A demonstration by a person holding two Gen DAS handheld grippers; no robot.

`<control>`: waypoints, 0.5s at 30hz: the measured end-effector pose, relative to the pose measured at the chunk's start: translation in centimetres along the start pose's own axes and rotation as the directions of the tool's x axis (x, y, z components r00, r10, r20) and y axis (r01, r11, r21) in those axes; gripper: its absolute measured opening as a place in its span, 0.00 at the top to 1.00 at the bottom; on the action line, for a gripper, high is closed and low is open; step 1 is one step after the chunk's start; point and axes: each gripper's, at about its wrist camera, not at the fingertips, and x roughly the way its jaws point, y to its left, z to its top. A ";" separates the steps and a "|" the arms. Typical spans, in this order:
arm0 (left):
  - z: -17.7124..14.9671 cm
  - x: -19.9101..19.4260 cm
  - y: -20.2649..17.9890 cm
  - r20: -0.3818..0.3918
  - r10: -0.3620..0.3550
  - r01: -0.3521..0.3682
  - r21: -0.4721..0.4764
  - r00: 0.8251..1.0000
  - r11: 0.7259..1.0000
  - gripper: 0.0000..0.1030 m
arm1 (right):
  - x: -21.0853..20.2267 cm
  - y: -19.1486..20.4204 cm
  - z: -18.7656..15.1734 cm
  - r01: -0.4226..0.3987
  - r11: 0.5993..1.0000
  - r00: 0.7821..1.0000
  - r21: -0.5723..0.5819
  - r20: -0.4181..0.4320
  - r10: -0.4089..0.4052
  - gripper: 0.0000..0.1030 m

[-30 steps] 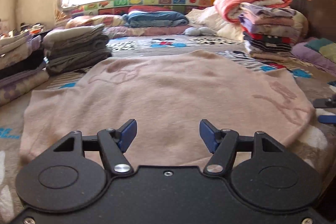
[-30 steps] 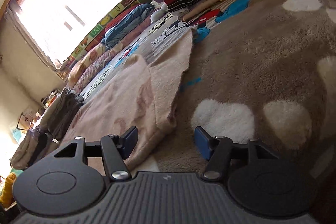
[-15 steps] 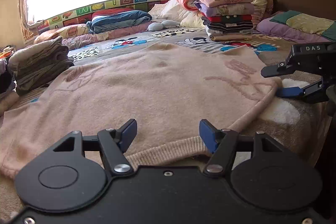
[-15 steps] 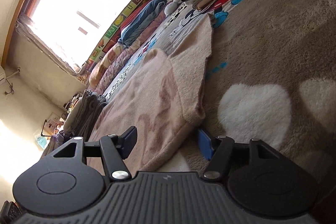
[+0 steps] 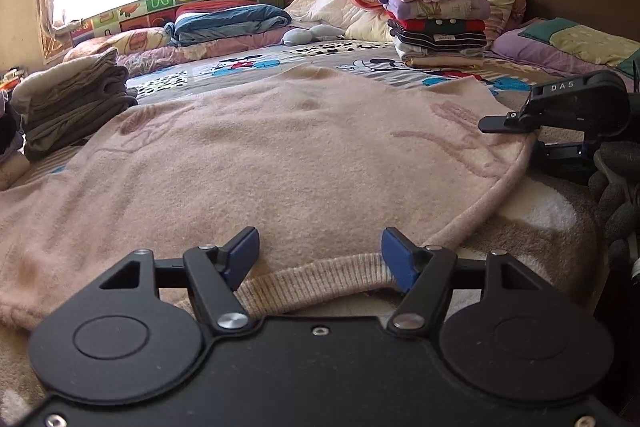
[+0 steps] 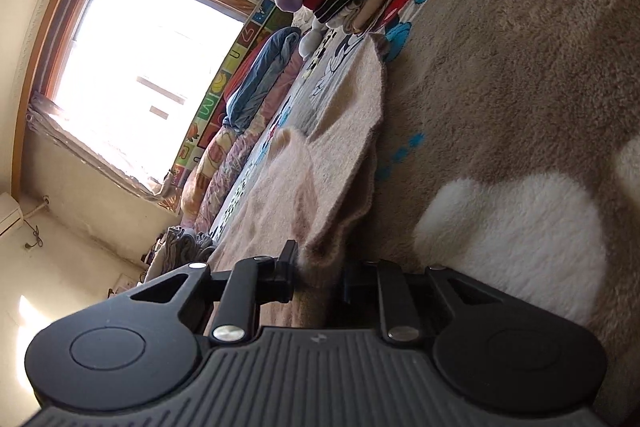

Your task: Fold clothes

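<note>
Left wrist view: pink sweater lies spread flat on the bed blanket, left gripper gaping over the ribbed hem — likely to seize it — while right gripper pinches the sweater's side edge; no containers, only folded stacks beyond.

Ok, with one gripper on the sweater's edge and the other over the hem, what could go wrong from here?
1. The right gripper has closed on only a small bunch at the edge of the fluffy pale pink sweater; that bunch may slip out when lifted.
2. The left gripper is open above the ribbed hem; lifting before it closes would raise one side only and skew the fold.
3. The plush brown blanket lies right under the edge, and a pad could snag it.
</note>
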 end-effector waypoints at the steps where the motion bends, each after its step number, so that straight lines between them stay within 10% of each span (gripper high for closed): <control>1: 0.4 0.1 0.3 -0.012 -0.009 0.009 -0.020 1.000 1.000 0.35 | 0.2 0.1 0.0 0.003 1.000 1.000 -0.016 0.000 -0.003 0.76; 9: 6.4 1.0 1.8 -0.053 -0.106 0.098 -0.143 0.993 0.985 0.35 | 0.9 2.6 -0.7 0.076 0.960 0.997 -0.269 0.023 -0.073 0.76; 15: 15.2 4.4 -3.8 -0.153 -0.225 0.241 0.089 0.962 0.967 0.31 | 1.0 5.1 -1.7 0.161 0.845 0.987 -0.510 0.073 -0.144 0.76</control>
